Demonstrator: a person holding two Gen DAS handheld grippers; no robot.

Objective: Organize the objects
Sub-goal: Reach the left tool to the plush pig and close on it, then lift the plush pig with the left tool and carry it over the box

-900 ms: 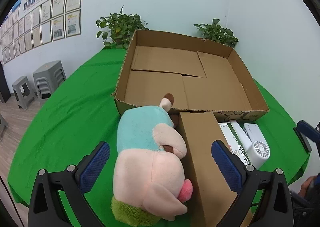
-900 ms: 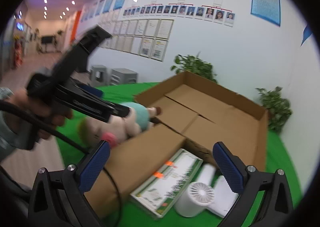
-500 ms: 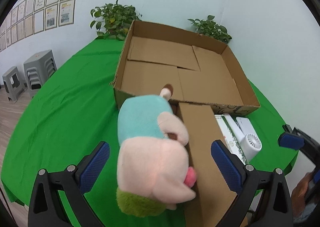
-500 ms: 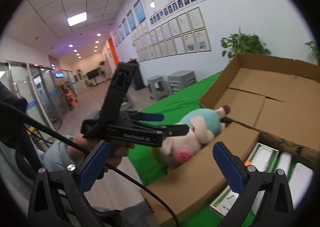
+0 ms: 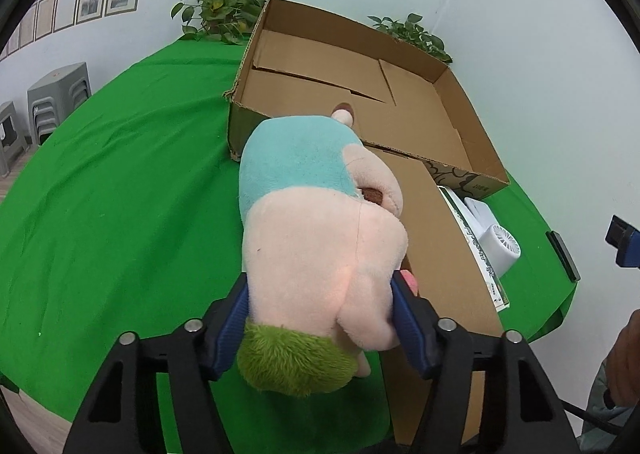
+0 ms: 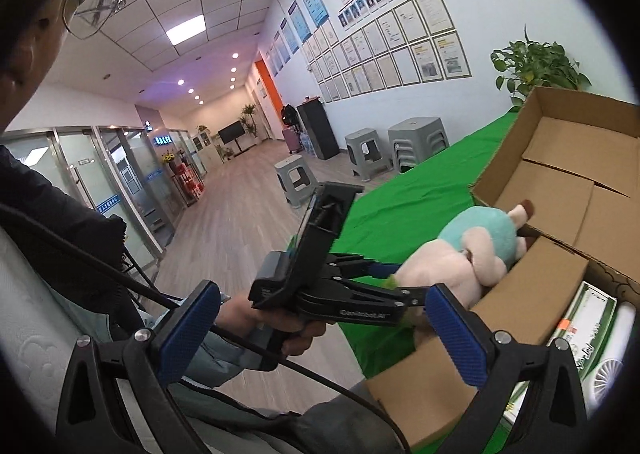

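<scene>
My left gripper [image 5: 320,306] is shut on the head of a plush pig [image 5: 316,221] with a teal body and a green tuft. The pig lies on the green table beside a long closed cardboard box [image 5: 436,254]. The right wrist view shows the pig [image 6: 460,254] pinched in the left gripper [image 6: 394,280]. A wide open cardboard box [image 5: 352,77] with nothing in it stands behind the pig. My right gripper [image 6: 320,330] is open and empty, off the table's edge, pointing toward the left gripper.
A green-and-white flat box [image 5: 476,242] and a white handheld fan [image 5: 496,242] lie right of the long box. A dark flat object [image 5: 562,256] lies near the right edge. Potted plants [image 5: 220,9] stand behind the open box. Grey stools [image 6: 416,141] stand on the floor.
My left gripper moved forward and shut on the pig's head. My right gripper swung left, away from the table, and now looks at the left gripper and the room.
</scene>
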